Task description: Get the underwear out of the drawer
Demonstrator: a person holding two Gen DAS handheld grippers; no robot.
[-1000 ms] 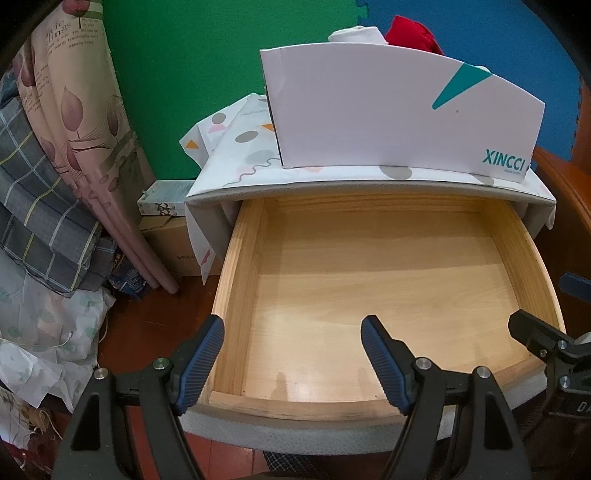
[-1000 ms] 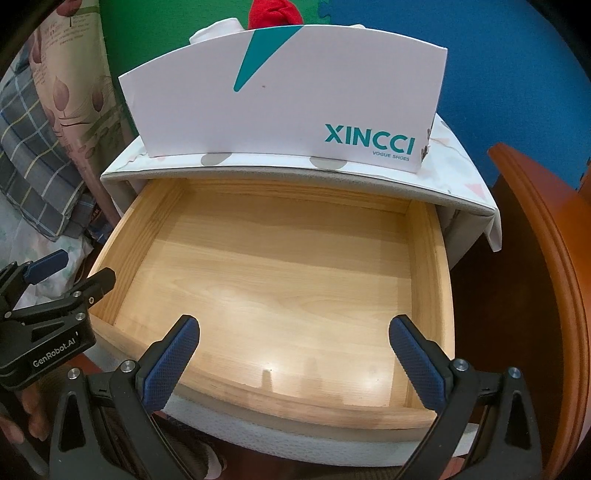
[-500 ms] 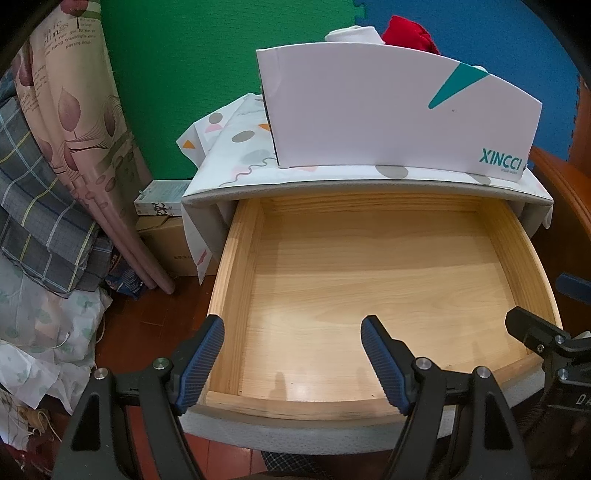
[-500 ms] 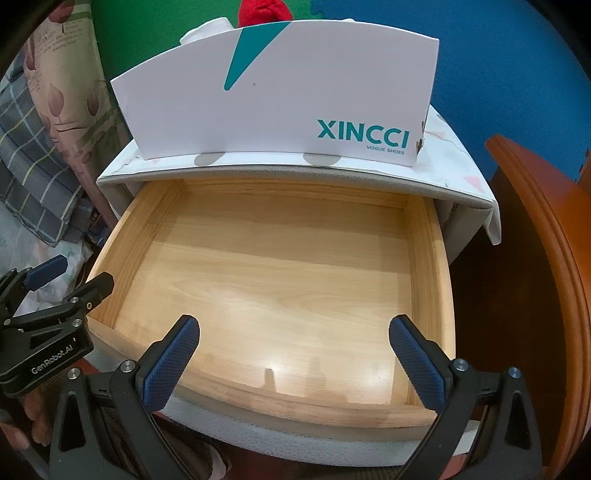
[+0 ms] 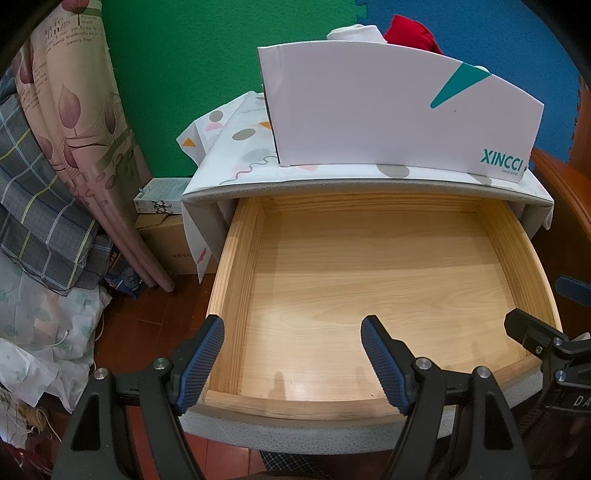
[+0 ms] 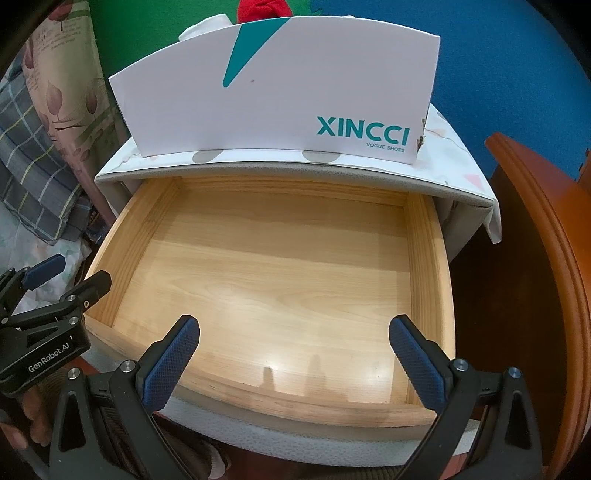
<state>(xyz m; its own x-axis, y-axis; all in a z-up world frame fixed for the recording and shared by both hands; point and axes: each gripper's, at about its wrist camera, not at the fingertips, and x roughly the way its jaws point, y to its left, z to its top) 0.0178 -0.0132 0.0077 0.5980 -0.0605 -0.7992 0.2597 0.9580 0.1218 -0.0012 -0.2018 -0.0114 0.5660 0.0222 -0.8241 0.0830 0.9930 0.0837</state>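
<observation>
Nothing has changed: drawer point(image 5: 369, 288) stays empty, both grippers, left point(image 5: 291, 362) and right point(image 6: 295, 360), released near its front. Task looks done.

The drawer point(image 5: 376, 291) is pulled all the way out, a light pine-looking box with a pale smooth bottom, plain wooden side walls and a grey textured front edge that curves a bit. Nothing lies on its floor. The only clothes showing are a red bundle point(image 5: 408, 31) and a white piece point(image 5: 354, 33) poking out behind the white XINCCI shoe box point(image 6: 280, 88) on top of the cabinet, can't tell if they're underwear.
</observation>
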